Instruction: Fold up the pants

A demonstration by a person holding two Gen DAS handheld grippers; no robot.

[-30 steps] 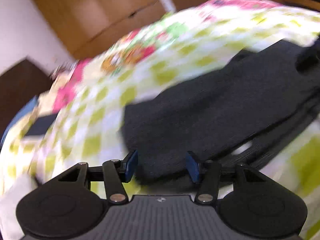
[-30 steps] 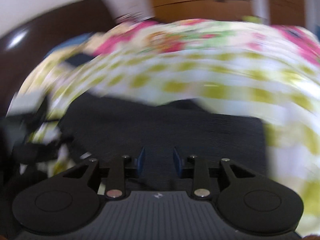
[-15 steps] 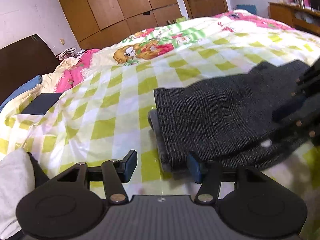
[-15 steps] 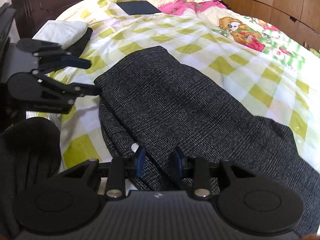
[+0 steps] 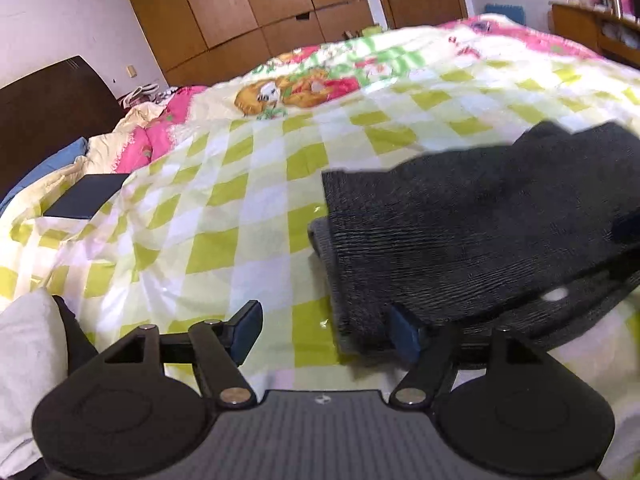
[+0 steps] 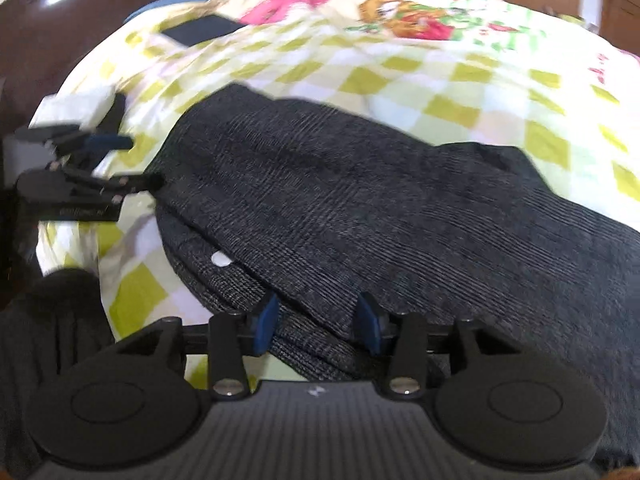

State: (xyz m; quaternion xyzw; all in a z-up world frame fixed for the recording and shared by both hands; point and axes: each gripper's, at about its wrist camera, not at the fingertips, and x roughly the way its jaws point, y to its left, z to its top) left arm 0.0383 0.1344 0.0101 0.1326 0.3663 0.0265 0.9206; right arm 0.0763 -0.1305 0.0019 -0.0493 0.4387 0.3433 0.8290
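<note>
The dark grey pants [image 5: 460, 232] lie folded in layers on the green-checked bedspread [image 5: 224, 216]. My left gripper [image 5: 326, 332] hangs low at their near left corner, its jaws opening; the right pad is beside the cloth's edge and nothing is pressed between the pads. My right gripper [image 6: 318, 326] sits over the pants [image 6: 360, 200] at their near edge, jaws also opening, with the folded layers lying loose between the pads. The left gripper [image 6: 120, 160] shows at the left of the right wrist view. A blurred part of the right gripper [image 5: 628, 228] shows at the left view's right edge.
A flat black rectangle [image 5: 86, 200] lies on the bed near the dark headboard [image 5: 48, 108]. A white cloth [image 5: 24, 360] sits at the near left corner. Wooden wardrobes [image 5: 260, 8] stand behind the bed and a wooden shelf [image 5: 600, 28] at the far right. A dark-clothed leg [image 6: 52, 320] is beside the bed.
Both grippers' jaws have widened. The right gripper has dropped closer to the pants. The left gripper has slid left off the cloth to its corner.
</note>
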